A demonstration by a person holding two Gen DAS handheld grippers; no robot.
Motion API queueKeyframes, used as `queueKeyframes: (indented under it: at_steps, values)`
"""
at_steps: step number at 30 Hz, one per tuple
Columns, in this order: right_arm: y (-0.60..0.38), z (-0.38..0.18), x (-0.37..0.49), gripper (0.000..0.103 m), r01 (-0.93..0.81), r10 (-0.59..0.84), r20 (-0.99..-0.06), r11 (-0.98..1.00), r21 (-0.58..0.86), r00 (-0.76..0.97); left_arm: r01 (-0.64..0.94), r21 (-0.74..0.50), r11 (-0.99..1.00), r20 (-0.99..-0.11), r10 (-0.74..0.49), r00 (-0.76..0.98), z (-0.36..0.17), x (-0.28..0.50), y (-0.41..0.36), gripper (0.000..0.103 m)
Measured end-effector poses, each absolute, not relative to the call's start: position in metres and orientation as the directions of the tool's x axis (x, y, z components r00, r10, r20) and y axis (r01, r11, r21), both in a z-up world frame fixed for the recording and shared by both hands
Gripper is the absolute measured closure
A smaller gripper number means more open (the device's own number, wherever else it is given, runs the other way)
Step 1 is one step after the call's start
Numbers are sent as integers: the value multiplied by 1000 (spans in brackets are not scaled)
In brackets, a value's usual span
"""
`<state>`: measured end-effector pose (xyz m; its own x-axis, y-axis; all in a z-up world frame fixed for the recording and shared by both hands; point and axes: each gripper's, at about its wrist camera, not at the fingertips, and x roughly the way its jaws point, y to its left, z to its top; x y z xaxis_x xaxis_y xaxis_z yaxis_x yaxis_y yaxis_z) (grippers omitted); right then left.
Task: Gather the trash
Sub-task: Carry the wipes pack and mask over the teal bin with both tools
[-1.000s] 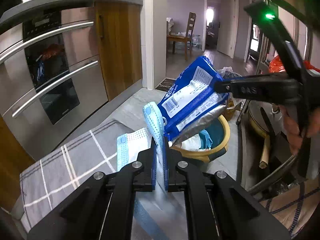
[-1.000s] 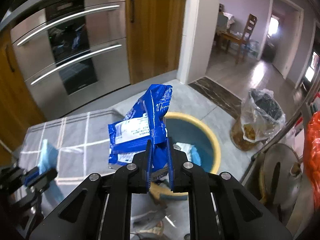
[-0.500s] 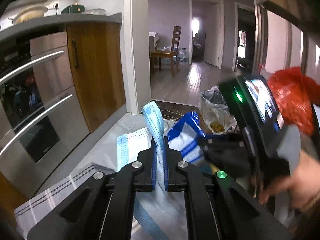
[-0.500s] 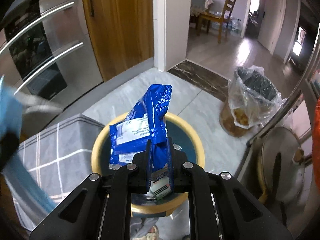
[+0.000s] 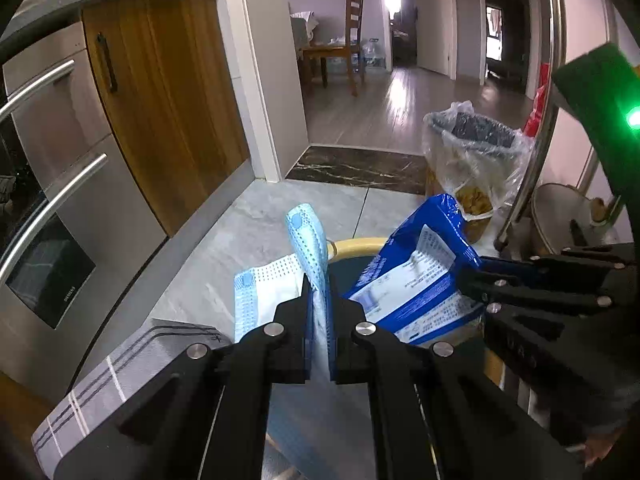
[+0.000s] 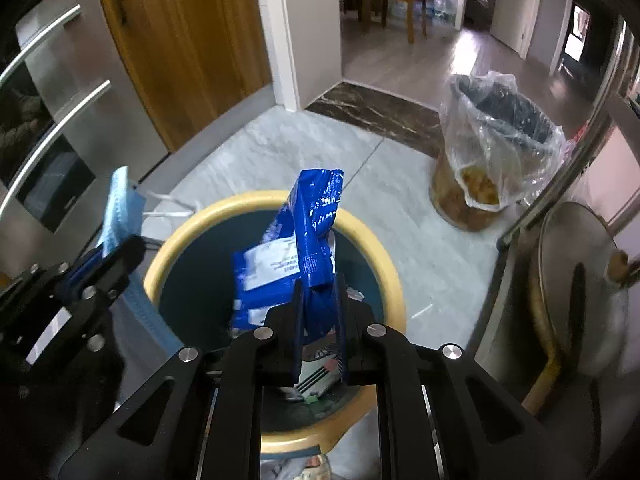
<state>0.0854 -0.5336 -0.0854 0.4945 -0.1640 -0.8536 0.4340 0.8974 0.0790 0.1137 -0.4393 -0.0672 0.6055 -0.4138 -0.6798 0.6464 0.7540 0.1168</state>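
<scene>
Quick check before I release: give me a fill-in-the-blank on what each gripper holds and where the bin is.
1. The left gripper is shut on a light blue ____.
2. The right gripper is shut on a ____ plastic wrapper.
3. The wrapper hangs over the bin, whose rim is ____.
4. The bag-lined basket stands on the ____.

Missing words: face mask; blue; yellow; floor

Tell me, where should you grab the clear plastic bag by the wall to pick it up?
Best guess: grab the clear plastic bag by its loose, crinkly top rim, coming straight down from above. The bag stands upright and open at the top, the heavy yellowish stuff sits at the bottom, and the thin sides look slippery.
</scene>
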Motion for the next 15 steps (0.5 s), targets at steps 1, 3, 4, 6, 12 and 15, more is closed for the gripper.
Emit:
queueKeyframes:
  at_steps: [1, 3, 4, 6, 12, 15]
  values:
    - [-533, -89, 86, 88, 432, -161, -857, 899, 77, 489, 648, 120, 752, -684, -411, 603, -71, 115, -442, 97]
    - [-534, -94, 87, 88, 444, -166, -867, 893, 70, 470, 642, 133, 755, -688, -396, 608, -78, 119, -446, 97]
    - [-537, -97, 87, 88, 459, -170, -873, 886, 69, 458, 640, 134, 757, -690, -392, 608, -81, 121, -448, 98]
    - [-540, -99, 85, 88, 480, -186, -877, 875, 57, 443, 631, 121, 766, -695, -388, 605, -86, 128, -449, 98]
    - [-558, -106, 76, 88, 562, -169, -885, 818, 119, 433, 605, 48, 795, -703, -404, 586, -90, 140, -440, 98]
    - [-558, -109, 77, 88, 564, -173, -896, 820, 99, 410, 613, 73, 787, -703, -395, 591, -91, 138, -440, 98]
